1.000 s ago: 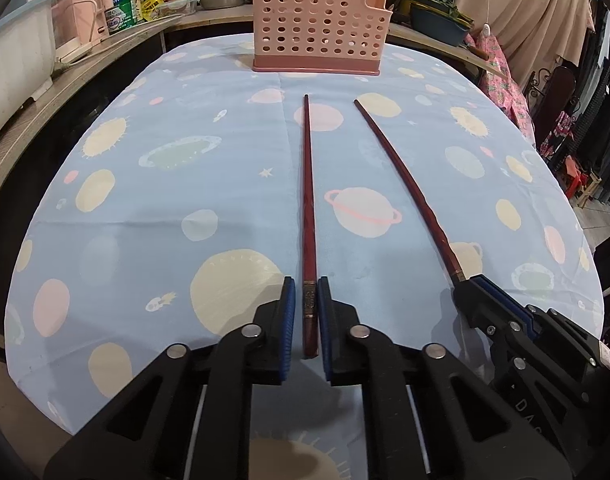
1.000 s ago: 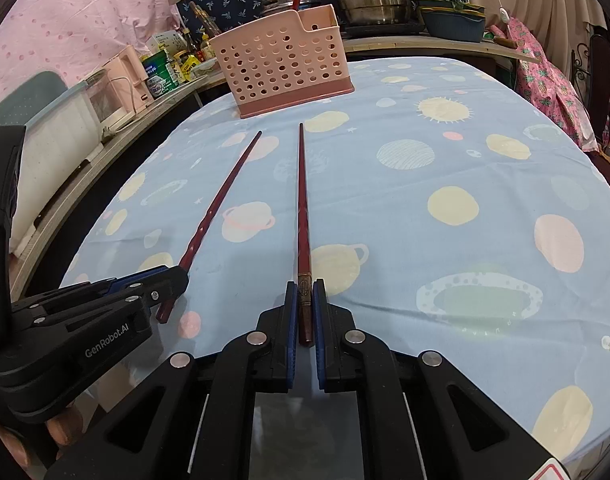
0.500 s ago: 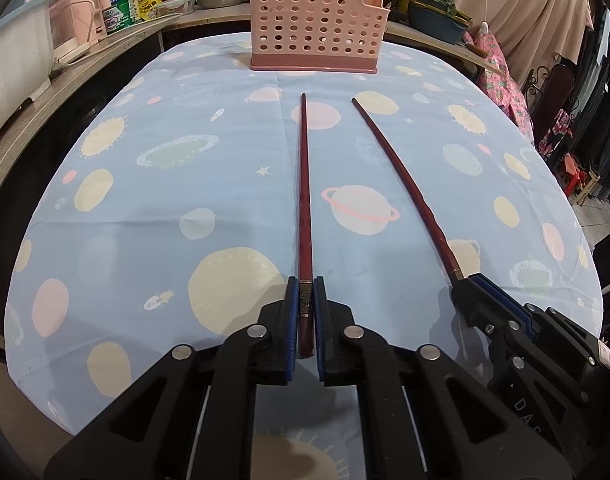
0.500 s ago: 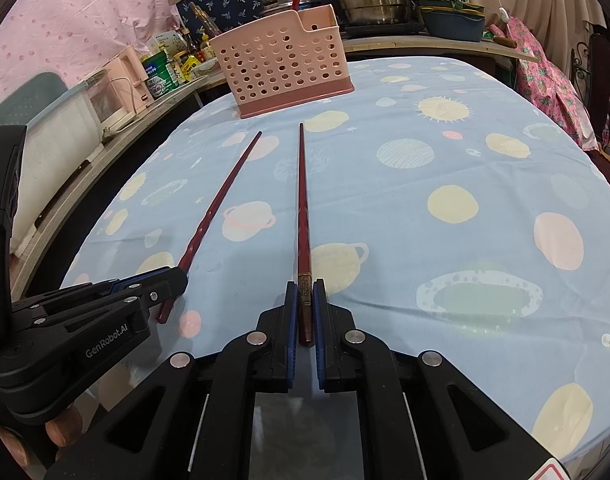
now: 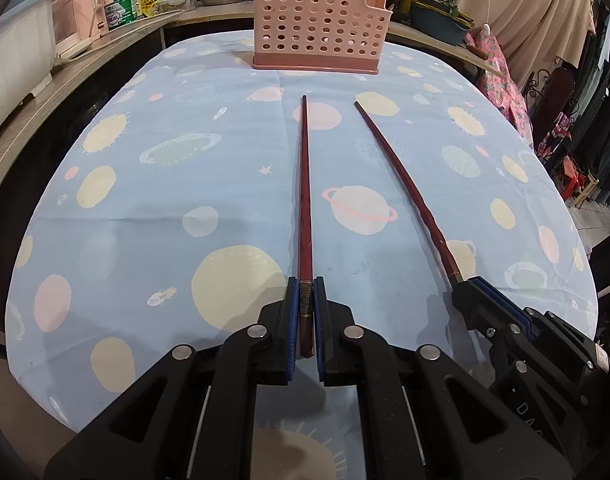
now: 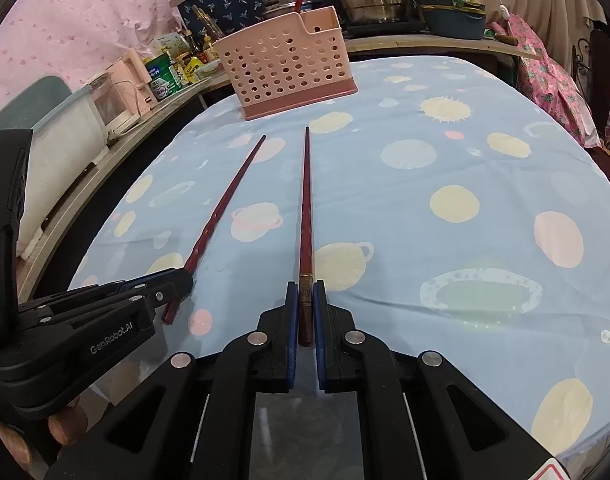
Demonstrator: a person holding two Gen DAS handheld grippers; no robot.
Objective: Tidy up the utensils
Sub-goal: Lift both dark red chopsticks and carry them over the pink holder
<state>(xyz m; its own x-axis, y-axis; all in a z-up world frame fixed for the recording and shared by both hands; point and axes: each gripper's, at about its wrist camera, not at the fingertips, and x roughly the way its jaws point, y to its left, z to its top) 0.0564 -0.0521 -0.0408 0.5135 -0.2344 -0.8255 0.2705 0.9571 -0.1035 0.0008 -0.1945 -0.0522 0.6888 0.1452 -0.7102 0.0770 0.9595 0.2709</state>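
The table (image 5: 233,208) carries a light blue cloth printed with planets and suns, and this cloth covers the whole work surface in both wrist views. A pink perforated utensil basket (image 5: 319,26) stands upright at the far end of the table, on the cloth, well apart from both tools. The left hand-held gripper (image 5: 305,312) sits at the near edge; its blue-padded jaws are narrow and clamp the butt end of the left chopstick (image 5: 305,200), a dark red stick that points straight toward the basket. The right hand-held gripper (image 6: 305,312) is likewise closed narrow on the butt end of the right chopstick (image 6: 306,208), with the decorated band of the stick just ahead of the pads. The two chopsticks run side by side without touching, tips toward the basket and short of it. Whether their tips rest on the cloth cannot be determined.
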